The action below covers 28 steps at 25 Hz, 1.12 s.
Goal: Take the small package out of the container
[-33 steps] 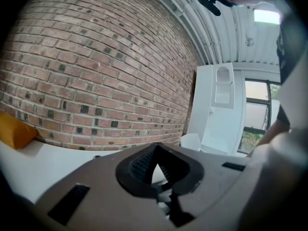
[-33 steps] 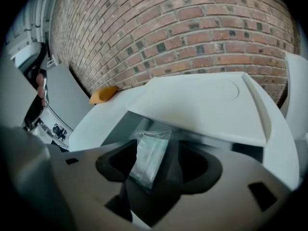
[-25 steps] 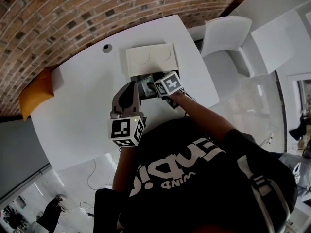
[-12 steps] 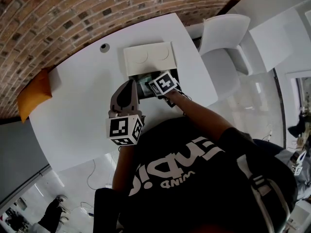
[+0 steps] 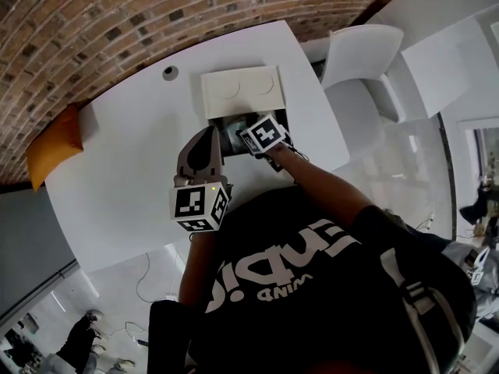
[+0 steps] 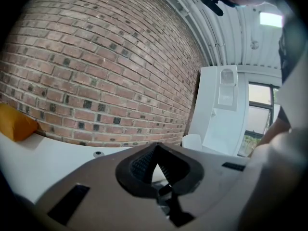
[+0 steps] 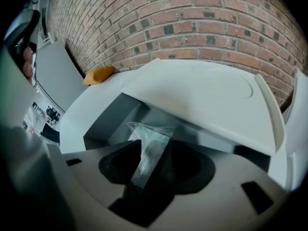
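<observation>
Around: white table [image 5: 125, 170], brick wall [image 7: 202, 28], orange cushion [image 7: 98, 74] | In way: open lid [image 7: 202, 95] leaned over container [image 7: 103, 121] | small package [image 7: 150, 150]: clear, crinkled, upright in container's opening | right gripper [image 7: 149, 162]: jaws were just closing, pinched it | left gripper [image 6: 153, 150]: jaws together, empty

A white rectangular plastic container [image 5: 215, 121] is set toward the near edge of the white tabletop [image 5: 132, 170], its flat lid [image 5: 240, 92] opened toward the far edge. A small clear plastic package [image 7: 151, 150] is held upright over the grey interior, pinched by the right gripper [image 7: 154, 163], whose jaws have just been closing.
</observation>
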{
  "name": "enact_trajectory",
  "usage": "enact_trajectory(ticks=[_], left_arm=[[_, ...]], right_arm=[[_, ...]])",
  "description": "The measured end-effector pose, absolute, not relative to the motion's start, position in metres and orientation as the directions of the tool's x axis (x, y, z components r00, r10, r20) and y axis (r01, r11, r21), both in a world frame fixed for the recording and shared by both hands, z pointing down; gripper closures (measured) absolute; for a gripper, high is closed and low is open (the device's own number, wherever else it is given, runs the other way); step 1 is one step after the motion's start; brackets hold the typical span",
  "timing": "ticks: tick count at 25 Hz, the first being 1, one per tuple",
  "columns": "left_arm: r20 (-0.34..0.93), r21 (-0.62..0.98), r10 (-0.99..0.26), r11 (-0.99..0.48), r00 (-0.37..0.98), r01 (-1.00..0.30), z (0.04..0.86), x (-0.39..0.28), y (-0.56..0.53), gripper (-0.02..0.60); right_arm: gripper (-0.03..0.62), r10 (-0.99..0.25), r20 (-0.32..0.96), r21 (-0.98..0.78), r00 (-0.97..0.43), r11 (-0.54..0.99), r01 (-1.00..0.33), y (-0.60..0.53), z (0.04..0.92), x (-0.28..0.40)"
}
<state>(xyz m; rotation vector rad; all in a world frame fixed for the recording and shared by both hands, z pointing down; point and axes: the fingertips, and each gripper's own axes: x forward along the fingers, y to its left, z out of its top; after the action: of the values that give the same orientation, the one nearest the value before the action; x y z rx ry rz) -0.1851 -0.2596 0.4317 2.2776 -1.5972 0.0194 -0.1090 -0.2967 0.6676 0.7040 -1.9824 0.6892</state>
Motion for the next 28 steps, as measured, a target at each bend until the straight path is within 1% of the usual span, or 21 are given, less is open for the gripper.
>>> enact_trajectory(ticks=[11, 17, 22, 28], left_arm=[[0.214, 0.289, -0.906, -0.298, 0.365, -0.910, 0.4339, -0.1865, -0.2604, 0.575], [0.214, 0.291, -0.907, -0.295, 0.362, -0.910, 0.4344, -0.1875, -0.2604, 0.576], [0.213, 0.291, -0.907, -0.296, 0.363, -0.910, 0.4344, -0.1881, -0.2605, 0.575], [0.210, 0.290, -0.906, -0.301, 0.368, -0.908, 0.4335, -0.1875, -0.2609, 0.575]], right_arm=[[0.486, -0.207, 0.879, -0.172, -0.431, 0.703, -0.690, -0.2959, 0.6687, -0.1081], [0.517, -0.206, 0.873, -0.183, -0.443, 0.702, -0.688, -0.2967, 0.6679, -0.1080], [0.560, -0.210, 0.867, -0.194, -0.451, 0.693, -0.695, -0.2969, 0.6656, -0.1056], [0.581, -0.216, 0.864, -0.198, -0.455, 0.685, -0.701, -0.2957, 0.6626, -0.1017]])
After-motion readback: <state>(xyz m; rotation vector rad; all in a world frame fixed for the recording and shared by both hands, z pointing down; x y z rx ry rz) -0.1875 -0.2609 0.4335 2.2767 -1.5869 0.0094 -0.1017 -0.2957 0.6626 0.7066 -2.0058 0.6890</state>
